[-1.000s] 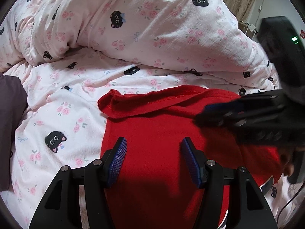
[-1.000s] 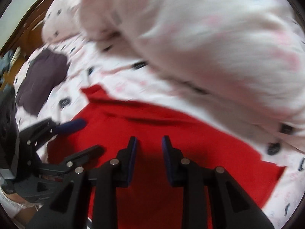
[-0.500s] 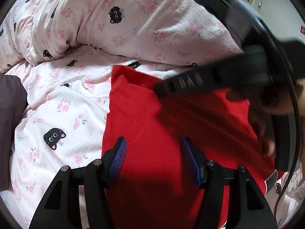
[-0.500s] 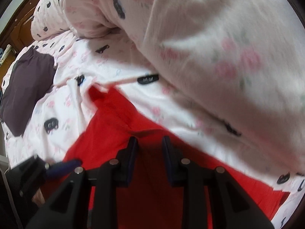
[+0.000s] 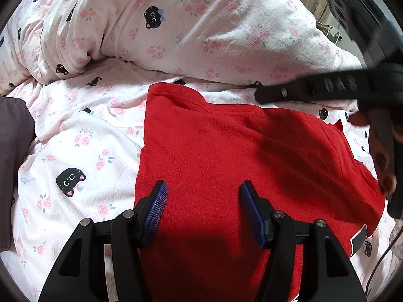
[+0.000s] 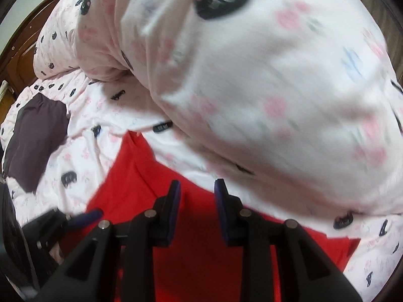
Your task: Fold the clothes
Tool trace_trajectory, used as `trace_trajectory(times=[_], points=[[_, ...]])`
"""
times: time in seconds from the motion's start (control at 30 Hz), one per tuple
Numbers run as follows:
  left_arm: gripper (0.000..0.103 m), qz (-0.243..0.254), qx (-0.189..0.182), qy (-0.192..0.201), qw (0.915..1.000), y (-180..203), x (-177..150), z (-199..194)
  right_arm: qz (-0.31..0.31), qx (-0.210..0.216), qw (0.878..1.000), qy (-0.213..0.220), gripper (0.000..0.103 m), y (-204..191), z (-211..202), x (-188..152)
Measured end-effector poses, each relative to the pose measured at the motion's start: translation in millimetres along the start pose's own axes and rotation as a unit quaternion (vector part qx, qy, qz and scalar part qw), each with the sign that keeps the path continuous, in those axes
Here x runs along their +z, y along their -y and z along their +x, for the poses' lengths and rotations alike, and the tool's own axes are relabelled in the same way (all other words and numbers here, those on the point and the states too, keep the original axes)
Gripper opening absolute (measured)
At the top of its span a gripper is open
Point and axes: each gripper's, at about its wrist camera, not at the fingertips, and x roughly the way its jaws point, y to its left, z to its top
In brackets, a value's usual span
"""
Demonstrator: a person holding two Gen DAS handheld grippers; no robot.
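A red garment lies flat on the bed, its far edge smooth; it also shows in the right wrist view. My left gripper is open and empty, hovering over the garment's near part. My right gripper is open with a narrow gap and empty, above the garment's far edge near the duvet. The right gripper's body crosses the upper right of the left wrist view. The left gripper's blue fingers show at the lower left of the right wrist view.
A bulky white duvet with cats and roses is heaped at the back, close to the right gripper. A dark purple-grey cloth lies at the left on the printed sheet. A wooden headboard stands far left.
The folded-back red flap at the garment's far edge has been spread flat. The right gripper swept up and away to the far right edge. The left gripper stayed still.
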Motion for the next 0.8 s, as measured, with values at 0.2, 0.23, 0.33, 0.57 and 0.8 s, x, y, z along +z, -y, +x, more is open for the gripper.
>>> trace_trajectory(times=[0.2,0.23,0.33,0.57,0.8], points=[[0.055,0.001,0.003,0.000,1.0000,1.0,-1.7,-1.6,-0.047,-0.024,0.998,-0.044,0.029,-16.2,26.1,-13.0],[0.055,0.001,0.003,0.000,1.0000,0.6,-2.3,-1.7,-0.052,-0.037,0.996,-0.054,0.029,-17.8,33.1,-15.0],[0.055,0.001,0.002,-0.001,1.0000,0.0,-2.6,-1.9,-0.044,-0.070,0.995,-0.049,0.028,-8.1,41.5,-15.9],[0.055,0.000,0.001,-0.002,1.0000,-1.3,-2.6,-1.1,-0.011,-0.065,0.998,-0.004,0.032,19.1,14.5,-16.9],[0.056,0.003,0.001,-0.003,1.0000,-2.5,-3.5,-2.3,-0.052,-0.042,0.997,-0.044,0.039,25.9,15.8,-37.0]])
